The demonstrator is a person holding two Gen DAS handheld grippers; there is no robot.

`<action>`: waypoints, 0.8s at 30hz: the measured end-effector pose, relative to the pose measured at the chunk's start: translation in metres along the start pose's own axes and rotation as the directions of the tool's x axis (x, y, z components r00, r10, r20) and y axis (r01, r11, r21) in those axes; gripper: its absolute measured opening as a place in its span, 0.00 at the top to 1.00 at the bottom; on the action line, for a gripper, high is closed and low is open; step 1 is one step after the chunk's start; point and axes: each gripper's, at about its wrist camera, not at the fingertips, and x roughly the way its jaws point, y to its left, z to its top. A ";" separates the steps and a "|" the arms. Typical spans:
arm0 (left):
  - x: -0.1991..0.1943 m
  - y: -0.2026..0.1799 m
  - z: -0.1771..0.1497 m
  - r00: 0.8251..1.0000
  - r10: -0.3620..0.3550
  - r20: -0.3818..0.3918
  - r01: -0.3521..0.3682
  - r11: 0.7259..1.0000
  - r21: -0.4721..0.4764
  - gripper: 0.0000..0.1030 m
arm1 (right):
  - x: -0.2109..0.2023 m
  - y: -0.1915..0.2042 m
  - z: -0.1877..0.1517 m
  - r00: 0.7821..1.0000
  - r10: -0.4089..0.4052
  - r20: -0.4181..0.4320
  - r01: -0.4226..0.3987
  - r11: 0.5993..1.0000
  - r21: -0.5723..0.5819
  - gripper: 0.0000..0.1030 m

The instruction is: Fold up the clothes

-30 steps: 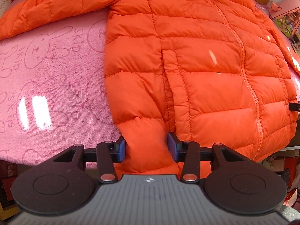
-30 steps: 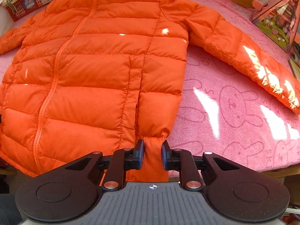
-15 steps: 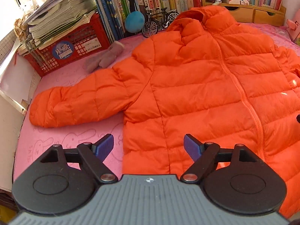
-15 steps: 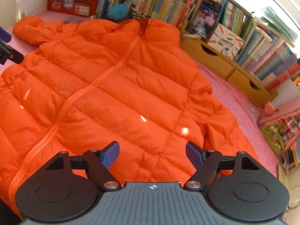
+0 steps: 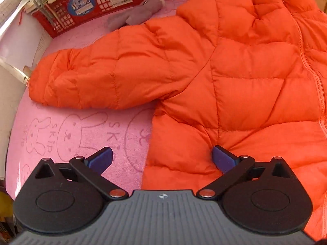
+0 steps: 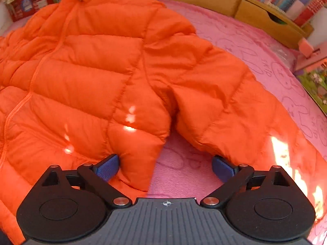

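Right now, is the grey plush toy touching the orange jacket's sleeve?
Touching. In the left wrist view the grey plush toy lies against the upper edge of the orange jacket's sleeve, with no pink cover showing between them.

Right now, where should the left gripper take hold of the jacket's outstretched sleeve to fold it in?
Probably at the cuff end of the sleeve, coming down from above with the jaws across its width. The sleeve lies flat and straight on the pink towel, its free end farthest from the jacket body. The left gripper has just been opening and pinches nothing.
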 end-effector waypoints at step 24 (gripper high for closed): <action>0.017 0.009 0.015 0.994 -0.091 -0.059 0.082 0.987 -0.136 0.00 | 0.026 0.190 0.271 0.809 0.047 0.586 0.209 0.908 -0.362 0.79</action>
